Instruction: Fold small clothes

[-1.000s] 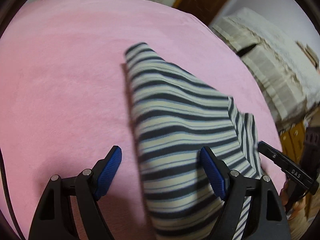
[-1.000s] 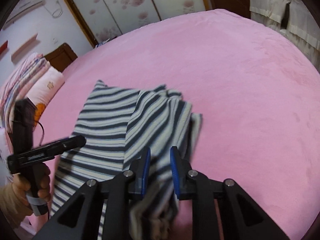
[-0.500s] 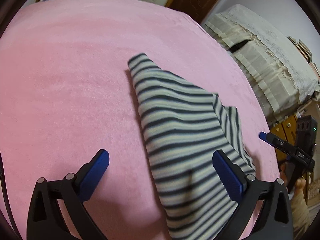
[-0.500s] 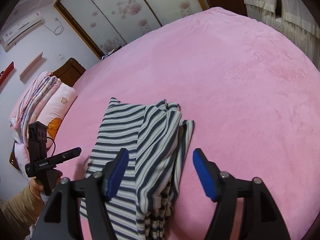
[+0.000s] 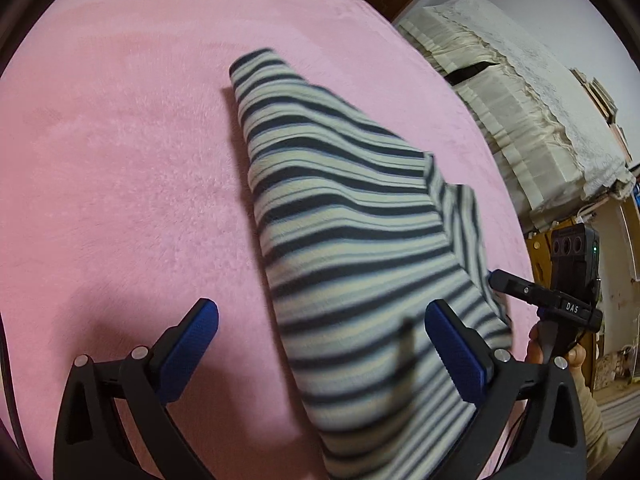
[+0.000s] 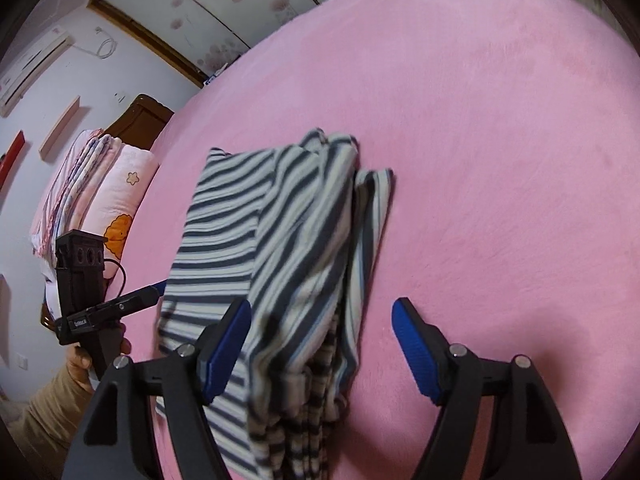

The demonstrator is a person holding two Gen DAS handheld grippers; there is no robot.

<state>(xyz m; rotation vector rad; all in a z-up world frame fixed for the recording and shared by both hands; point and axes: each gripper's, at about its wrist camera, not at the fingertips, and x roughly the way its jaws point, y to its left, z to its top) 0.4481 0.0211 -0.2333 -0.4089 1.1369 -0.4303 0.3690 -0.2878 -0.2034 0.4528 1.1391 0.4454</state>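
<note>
Striped garment (image 5: 352, 248) lies on the pink bed (image 5: 120, 168), partly folded. One side is doubled over onto the body; a narrow strip sticks out past the fold on my right side (image 6: 372, 216).

Left gripper (image 5: 320, 354): fingers spread wide, holding nothing, hovering over the near end of the cloth. The right-hand pad sits above the stripes, the left-hand pad above bare bed. Right gripper (image 6: 322, 346): fingers also spread wide and empty, straddling the near bunched edge of the folded layer.

Long axis: the garment runs away from me, near end under both grippers, far end a narrower corner pointing toward the far side of the bed. Stripes run across the long axis on the flat layer and slant on the folded layer.

Judged step: next fold, probably bringing the near end up to the far end. To do it well, I should pinch all layers at each near corner, not just the top one, since the near edge on the right looks rumpled and thick. Tuck in the stray strip first. Lift both corners level, carry them along the long axis, and lay them square on the far edge.
</note>
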